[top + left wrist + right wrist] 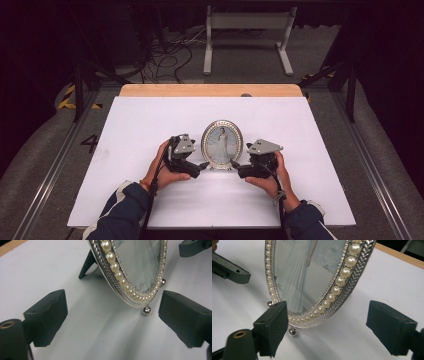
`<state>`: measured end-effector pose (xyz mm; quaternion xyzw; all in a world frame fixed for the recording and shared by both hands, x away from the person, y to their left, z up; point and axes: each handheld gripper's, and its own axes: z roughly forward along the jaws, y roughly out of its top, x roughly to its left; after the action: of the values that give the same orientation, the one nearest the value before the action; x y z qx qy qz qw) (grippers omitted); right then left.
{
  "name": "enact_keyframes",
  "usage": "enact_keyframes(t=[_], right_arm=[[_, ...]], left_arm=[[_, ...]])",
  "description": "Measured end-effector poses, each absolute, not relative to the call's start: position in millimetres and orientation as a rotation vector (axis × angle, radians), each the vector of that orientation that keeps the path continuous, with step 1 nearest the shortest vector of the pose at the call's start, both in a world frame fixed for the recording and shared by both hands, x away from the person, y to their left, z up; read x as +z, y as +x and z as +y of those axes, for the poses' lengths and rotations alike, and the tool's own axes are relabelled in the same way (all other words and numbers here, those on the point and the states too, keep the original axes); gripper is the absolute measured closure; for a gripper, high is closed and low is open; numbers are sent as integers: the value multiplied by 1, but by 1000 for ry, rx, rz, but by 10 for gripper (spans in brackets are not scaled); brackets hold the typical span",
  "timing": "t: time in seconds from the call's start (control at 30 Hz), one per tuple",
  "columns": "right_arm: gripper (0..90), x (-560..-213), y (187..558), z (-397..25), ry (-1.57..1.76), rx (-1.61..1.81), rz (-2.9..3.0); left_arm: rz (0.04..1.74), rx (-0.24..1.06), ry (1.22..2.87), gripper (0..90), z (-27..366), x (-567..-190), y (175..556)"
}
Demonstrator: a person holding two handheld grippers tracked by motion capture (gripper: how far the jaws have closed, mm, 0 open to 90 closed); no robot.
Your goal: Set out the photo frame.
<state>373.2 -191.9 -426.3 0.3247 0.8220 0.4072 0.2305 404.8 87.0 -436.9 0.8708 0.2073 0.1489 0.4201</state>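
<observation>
Holding my left gripper point(204, 164) and right gripper point(234, 164) low at either side of the frame point(222, 142), I have both spread wide and grasping nothing. The oval, pearl-edged frame stands upright on its rear prop point(86, 264) at the middle of the white tabletop point(135, 125), its ball feet point(147, 310) resting on the surface. In the right gripper view the frame's lower rim sits between my jaws, untouched. I judge the grasp not yet made; closing and lifting remain.
</observation>
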Motion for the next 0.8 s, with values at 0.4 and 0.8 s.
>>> enact_keyframes(t=[0.4,0.8], right_arm=[[121,-427,373,-187,860,1048,2290],[155,-426,365,-193,826,1012,2319]], left_arm=[[491,430,2201,59,91,-434,401],[458,524,2230,68,100,-428,391]])
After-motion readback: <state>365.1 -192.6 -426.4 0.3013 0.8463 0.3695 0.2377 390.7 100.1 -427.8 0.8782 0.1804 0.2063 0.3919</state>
